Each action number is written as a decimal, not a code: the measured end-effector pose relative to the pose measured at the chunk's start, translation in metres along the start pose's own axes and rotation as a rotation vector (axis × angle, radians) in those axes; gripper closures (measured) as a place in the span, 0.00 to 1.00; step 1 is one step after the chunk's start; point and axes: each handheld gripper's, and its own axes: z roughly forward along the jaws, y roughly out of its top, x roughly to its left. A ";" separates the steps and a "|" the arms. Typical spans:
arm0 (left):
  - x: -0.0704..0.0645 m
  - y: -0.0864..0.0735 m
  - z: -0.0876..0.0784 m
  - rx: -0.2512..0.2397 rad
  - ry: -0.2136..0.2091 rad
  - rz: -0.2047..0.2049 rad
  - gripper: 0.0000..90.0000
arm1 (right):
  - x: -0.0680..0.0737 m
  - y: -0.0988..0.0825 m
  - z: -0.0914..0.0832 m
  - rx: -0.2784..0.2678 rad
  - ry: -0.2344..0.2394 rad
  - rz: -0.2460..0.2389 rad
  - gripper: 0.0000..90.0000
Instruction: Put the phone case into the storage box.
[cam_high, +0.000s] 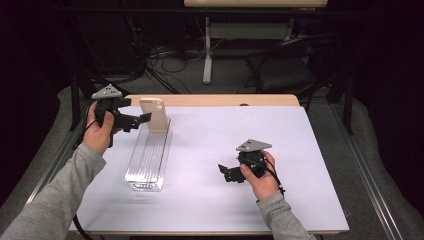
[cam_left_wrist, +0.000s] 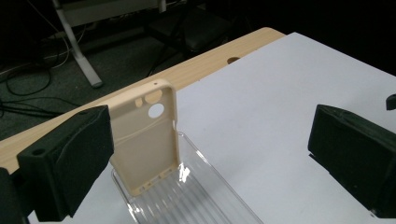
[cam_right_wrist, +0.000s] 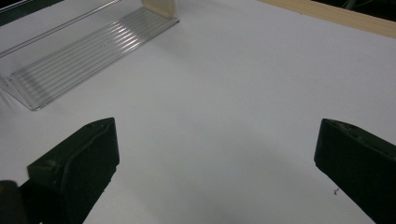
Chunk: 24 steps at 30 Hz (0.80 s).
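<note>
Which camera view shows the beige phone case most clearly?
The left gripper view: the phone case stands upright at the far end of the clear tray, cutouts visible. The high view shows it small; the right gripper view shows its lower edge at the frame top.

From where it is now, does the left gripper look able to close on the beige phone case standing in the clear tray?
Probably yes. The left gripper is open, right beside the phone case, which stands upright at the far end of the clear tray. Nothing lies between them, and the case's upper part is free.

A lab is suggested by cables (cam_high: 170, 57) on the floor and a desk leg (cam_high: 207, 50) at 12 o'clock
</note>
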 end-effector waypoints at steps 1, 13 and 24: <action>-0.001 0.000 -0.001 -0.001 -0.001 -0.003 0.01 | 0.000 0.001 -0.001 -0.001 0.003 0.002 0.00; -0.014 -0.007 -0.017 -0.007 -0.016 0.000 0.02 | 0.004 0.014 -0.012 -0.019 -0.011 -0.035 0.00; -0.030 -0.015 -0.036 0.005 -0.058 0.019 0.02 | 0.007 0.019 -0.037 -0.041 0.008 -0.054 0.00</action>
